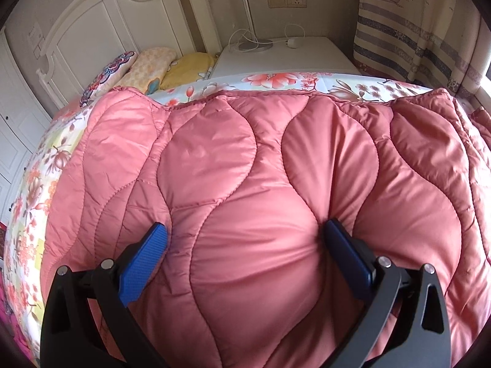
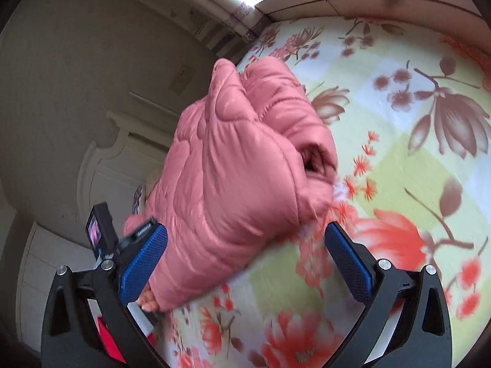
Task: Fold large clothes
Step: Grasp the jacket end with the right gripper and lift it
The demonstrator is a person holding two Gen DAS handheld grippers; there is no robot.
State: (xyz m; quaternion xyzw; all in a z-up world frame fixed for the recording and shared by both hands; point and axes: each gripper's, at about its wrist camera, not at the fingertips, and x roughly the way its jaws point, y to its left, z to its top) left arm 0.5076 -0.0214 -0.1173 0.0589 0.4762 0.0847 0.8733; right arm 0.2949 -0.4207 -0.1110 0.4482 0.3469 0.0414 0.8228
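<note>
Pressing into the pink padded coat [image 1: 245,168], set the left gripper [image 1: 245,227] down on the near part of the garment with both blue pads spread wide, clamped on nothing, a fat bulge of quilting swelling up between them. Judged that as pinning rather than grabbing: holding the body flat against the flowered bedsheet [image 1: 30,184] during work at the other side. Found the coat spread broad across the bed, far edge short of the pillows [image 1: 153,64] and the white nightstand [image 1: 285,58], sheet showing beyond and to the left. Saw from the right wrist a smeared, tilted view, so probably mid-swing. Held the right gripper [image 2: 245,228] likewise wide apart, gripping nothing, with a bunched lump of the same pink coat just ahead of the pads, nearest the left-hand one, and a dark cuff opening [image 2: 313,159] turned toward the sheet. Took that lump for a sleeve or a side gathered up off the bed for folding inward, though could not tell through the blur. Noticed a fingertip [image 2: 148,305] poking out under the pink fabric beside a small black camera [image 2: 99,227], presumably part of the other tool; could not tell more. Reckoned the fold barely begun, with slippery, springy padding likely to puff back open unless pressed.
</note>
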